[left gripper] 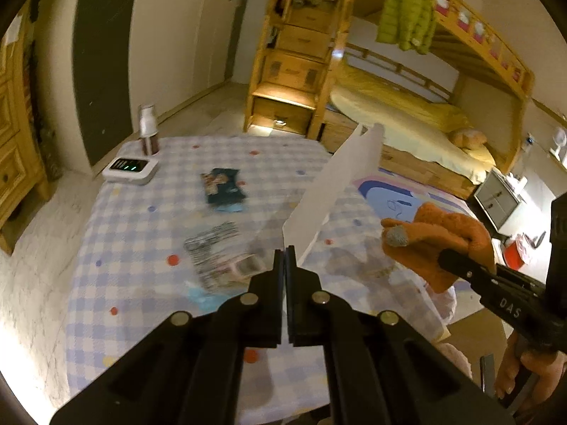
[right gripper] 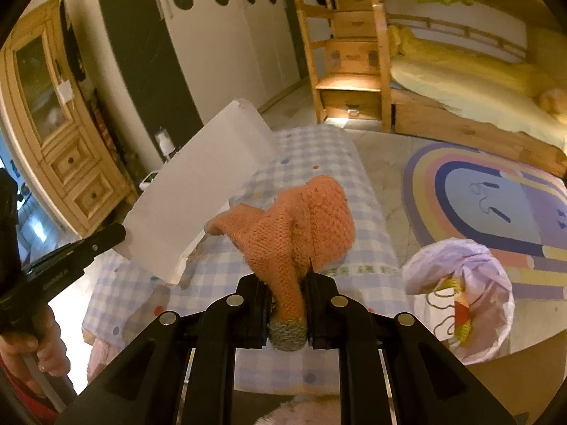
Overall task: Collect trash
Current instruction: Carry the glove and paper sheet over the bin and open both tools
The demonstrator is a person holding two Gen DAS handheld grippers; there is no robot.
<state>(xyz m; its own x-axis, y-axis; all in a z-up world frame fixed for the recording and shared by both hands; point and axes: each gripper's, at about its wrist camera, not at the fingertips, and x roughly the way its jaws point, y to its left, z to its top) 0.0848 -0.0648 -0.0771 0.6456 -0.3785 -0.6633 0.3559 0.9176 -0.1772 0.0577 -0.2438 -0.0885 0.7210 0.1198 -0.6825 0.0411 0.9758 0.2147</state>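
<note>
My left gripper is shut on the lower corner of a stiff white sheet, which stands up and away over the table. In the right wrist view the same white sheet hangs from the left gripper at the left. My right gripper is shut on an orange knitted glove with a grey cuff, held above the checked tablecloth. The left wrist view shows that glove and the right gripper at the right. A dark snack wrapper and a striped clear wrapper lie on the cloth.
A white device with green lights and a small bottle stand at the table's far left corner. A pale plastic bag sits open on the floor right of the table, beside a rainbow rug. A wooden bunk bed is behind.
</note>
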